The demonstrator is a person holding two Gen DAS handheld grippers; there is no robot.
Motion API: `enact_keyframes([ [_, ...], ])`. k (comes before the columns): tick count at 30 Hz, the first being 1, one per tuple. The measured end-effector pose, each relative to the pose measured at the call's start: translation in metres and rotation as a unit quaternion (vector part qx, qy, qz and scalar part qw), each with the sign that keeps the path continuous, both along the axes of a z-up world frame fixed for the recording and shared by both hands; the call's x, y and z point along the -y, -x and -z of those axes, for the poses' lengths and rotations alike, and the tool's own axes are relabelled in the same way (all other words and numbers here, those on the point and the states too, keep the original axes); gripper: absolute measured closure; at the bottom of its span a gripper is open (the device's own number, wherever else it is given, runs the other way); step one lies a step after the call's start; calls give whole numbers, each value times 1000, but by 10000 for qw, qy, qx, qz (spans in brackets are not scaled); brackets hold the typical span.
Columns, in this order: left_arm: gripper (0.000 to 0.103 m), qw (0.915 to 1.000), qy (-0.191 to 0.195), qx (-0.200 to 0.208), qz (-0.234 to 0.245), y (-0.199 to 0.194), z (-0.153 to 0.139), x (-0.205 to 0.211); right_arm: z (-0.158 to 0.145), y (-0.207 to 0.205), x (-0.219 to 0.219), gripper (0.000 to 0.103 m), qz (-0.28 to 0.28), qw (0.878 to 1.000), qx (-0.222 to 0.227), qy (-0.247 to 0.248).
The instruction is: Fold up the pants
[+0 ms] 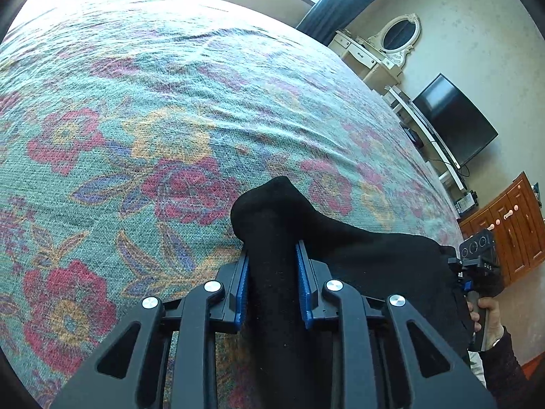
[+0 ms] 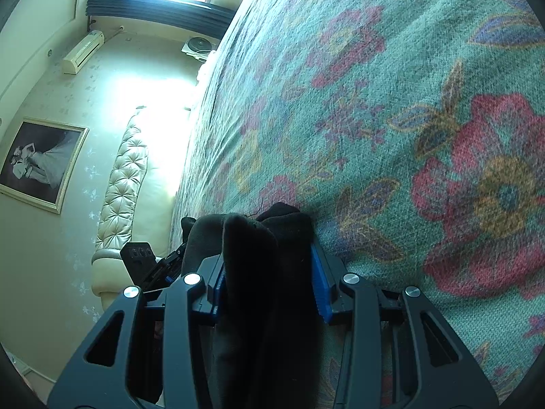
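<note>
The black pants hang bunched between my two grippers above the bed. My left gripper is shut on a thick fold of the pants, which pokes out past the blue pads. The cloth stretches right to my right gripper, seen at the right edge of the left wrist view. In the right wrist view my right gripper is shut on another bunched fold of the pants, close to the bedspread. My left gripper shows just to its left.
The bed carries a teal floral bedspread. A tufted cream headboard stands at one end. A white dresser with an oval mirror, a dark TV and a wooden cabinet line the far wall.
</note>
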State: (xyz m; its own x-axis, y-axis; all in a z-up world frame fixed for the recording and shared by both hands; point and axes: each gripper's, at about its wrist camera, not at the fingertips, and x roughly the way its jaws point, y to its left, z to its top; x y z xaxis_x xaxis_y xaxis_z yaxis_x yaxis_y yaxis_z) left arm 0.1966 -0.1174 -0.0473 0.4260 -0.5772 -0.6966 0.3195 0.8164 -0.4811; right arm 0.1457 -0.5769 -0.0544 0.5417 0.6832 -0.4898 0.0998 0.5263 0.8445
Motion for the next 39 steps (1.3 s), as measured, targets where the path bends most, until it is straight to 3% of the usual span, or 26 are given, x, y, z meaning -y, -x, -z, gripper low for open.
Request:
enact_keyframes([
  [13, 82, 9991, -263, 312, -140, 7, -12, -3, -10, 5, -17, 64, 127, 9997, 25, 208],
  [30, 84, 9985, 99, 116, -530, 6, -17, -28, -30, -15, -44, 65, 84, 9993, 142, 347],
  [39, 85, 9970, 86, 66, -763, -6, -19, -48, -32, -42, -68, 66, -75, 9995, 156, 278],
])
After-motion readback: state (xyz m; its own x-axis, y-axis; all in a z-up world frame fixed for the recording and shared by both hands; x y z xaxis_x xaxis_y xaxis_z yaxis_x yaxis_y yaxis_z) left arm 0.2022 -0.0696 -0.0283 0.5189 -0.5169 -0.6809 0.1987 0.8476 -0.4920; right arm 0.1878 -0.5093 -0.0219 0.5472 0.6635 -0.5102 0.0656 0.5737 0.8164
